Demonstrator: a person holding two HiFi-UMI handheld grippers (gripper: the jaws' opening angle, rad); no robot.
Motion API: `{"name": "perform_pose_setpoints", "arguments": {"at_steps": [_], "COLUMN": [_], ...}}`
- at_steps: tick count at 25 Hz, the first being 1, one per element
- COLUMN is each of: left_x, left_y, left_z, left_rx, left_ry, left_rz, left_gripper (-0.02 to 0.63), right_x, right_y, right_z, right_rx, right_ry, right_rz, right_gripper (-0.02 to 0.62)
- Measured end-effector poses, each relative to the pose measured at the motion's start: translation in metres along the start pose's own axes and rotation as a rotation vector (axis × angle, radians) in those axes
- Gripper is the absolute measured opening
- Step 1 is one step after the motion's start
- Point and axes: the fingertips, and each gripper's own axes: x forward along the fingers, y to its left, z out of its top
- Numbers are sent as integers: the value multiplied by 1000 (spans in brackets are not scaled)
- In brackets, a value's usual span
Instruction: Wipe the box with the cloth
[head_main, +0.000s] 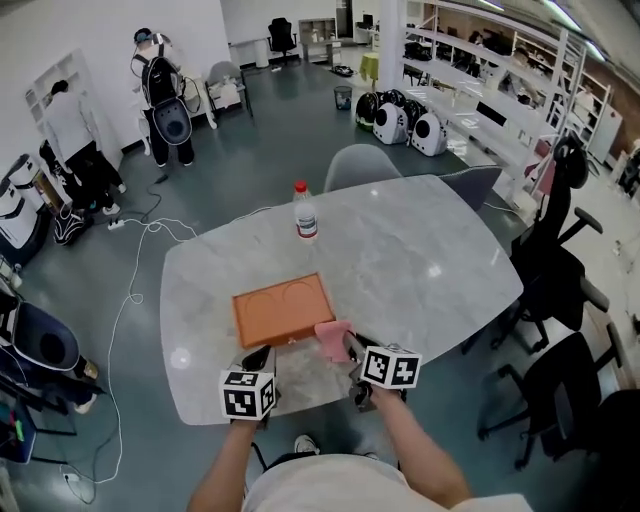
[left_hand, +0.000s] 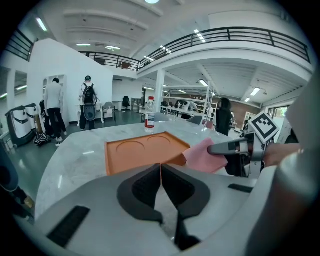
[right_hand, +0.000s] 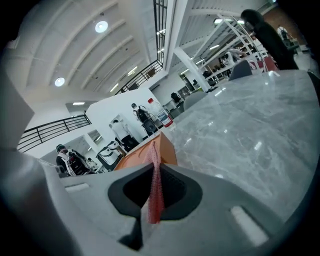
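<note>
1. Step in hand: bringing the cloth (head_main: 333, 340) to the box (head_main: 283, 308). Judged as the start of wiping; no stroke confirmable.
2. State of the right gripper (right_hand: 154, 165): clamped on the pink cloth, with a thin fold pinched between the jaws and hanging below them.
3. State of the left gripper (left_hand: 160, 167): closed, jaw tips meeting, nothing between them. Held just short of the box's near edge.
4. Box location: flat on the bench (head_main: 420, 260), near the front edge, open side up, with a bottle (head_main: 305, 212) well beyond it.
5. Next move: lower the cloth onto the box's near right corner and sweep across. Probably brace the box with the left gripper to prevent sliding.
6. View differences:
   - Head view only: overall layout, both grippers side by side.
   - Left gripper view only: loose cloth spread beside the box corner, seen from the side.
   - Right gripper view only: the pinch itself.
</note>
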Motion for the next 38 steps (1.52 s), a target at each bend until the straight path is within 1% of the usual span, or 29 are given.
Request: {"name": "perform_pose_setpoints", "arguments": {"at_steps": [3,8,14,21,26,31,38], "left_x": [-9,-30,-58,-83,-90,-104,-104], "left_y": [-1,-5,-14,-23,-36,-37,-54], "left_z": [6,7,6,12,10,8,10], "left_rx": [-19,-43,-66,-68,-70,-72,-62], "left_ry": [-30,-74,-124,-171,-183,-191,-196], "left_rz": [23,64,124,175,190,192,192], "left_gripper": [15,15,15,15,15,15,15], "right_x": [-7,-26,-53,-83,-98,-104,-117], "right_y": [13,36,62,76,74,87,79], "right_z": [10,24,35,45,46,41,42], "right_rx": [-66,-147,-310,-469,-519,-554,-568], "right_ry": [2,-11,-47,-83,-91,-92,-95], "right_rz": [29,89,149,166,161,162,163], "right_gripper": [18,18,18,18,18,18,18]}}
